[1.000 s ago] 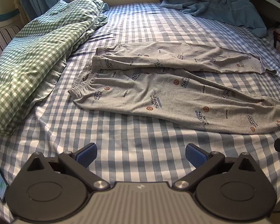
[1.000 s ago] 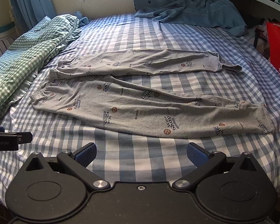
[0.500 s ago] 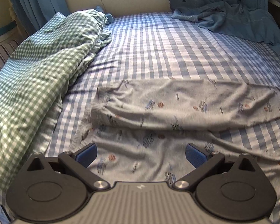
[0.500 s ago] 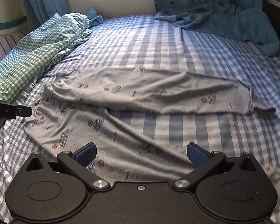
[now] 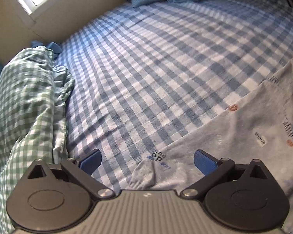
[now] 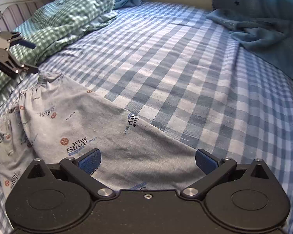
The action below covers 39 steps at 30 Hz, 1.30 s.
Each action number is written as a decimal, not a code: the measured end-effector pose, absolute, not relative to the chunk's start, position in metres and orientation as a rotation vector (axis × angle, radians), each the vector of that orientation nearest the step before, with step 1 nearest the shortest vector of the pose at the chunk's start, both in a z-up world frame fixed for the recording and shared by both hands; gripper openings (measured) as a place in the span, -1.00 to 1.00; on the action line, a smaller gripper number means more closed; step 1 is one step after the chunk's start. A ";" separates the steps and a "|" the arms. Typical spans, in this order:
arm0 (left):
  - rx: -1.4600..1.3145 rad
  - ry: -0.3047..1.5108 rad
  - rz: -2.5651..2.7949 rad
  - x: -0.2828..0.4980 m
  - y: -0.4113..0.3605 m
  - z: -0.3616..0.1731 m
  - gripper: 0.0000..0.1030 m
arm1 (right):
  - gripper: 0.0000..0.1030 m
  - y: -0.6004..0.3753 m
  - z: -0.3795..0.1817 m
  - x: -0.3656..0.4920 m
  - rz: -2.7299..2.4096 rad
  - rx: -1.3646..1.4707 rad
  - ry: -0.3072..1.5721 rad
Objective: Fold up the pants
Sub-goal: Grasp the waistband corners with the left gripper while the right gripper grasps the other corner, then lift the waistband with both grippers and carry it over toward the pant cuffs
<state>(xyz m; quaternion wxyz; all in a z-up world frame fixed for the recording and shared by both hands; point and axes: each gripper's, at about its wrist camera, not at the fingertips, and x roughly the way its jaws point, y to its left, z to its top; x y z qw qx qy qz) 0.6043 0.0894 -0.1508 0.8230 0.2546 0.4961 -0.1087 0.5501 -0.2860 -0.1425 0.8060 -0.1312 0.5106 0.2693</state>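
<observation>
Right wrist view: both hand-held grippers low over grey pants point(image 6: 99, 128) on the bed point(image 6: 175, 62).
Left hand-held gripper point(image 5: 147, 160) and right hand-held gripper point(image 6: 148, 160) gape apart (empty); a green checked quilt point(image 6: 68, 17) crowds the waistband, a blue blanket point(image 6: 263, 33) lies well apart.

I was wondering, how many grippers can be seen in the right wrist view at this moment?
2. The right gripper fills the bottom of the view, open over the grey pants. The left gripper enters from the left edge, at the pants' waistband corner beside the green checked blanket.
</observation>
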 end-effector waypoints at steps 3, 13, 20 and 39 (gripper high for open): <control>0.617 1.094 -0.258 0.622 0.096 -0.185 0.99 | 0.99 -0.277 -0.167 0.581 0.623 -0.305 1.117; 0.644 1.241 -0.301 0.635 0.129 -0.220 0.86 | 0.43 -0.237 -0.198 0.614 0.809 -0.336 1.142; 0.520 1.298 -0.367 0.632 0.128 -0.209 -0.72 | -0.05 -0.231 -0.202 0.596 0.780 -0.397 1.109; 0.643 1.024 -0.137 0.662 0.102 -0.181 -1.00 | -1.00 -0.218 -0.172 0.662 0.603 -0.525 1.019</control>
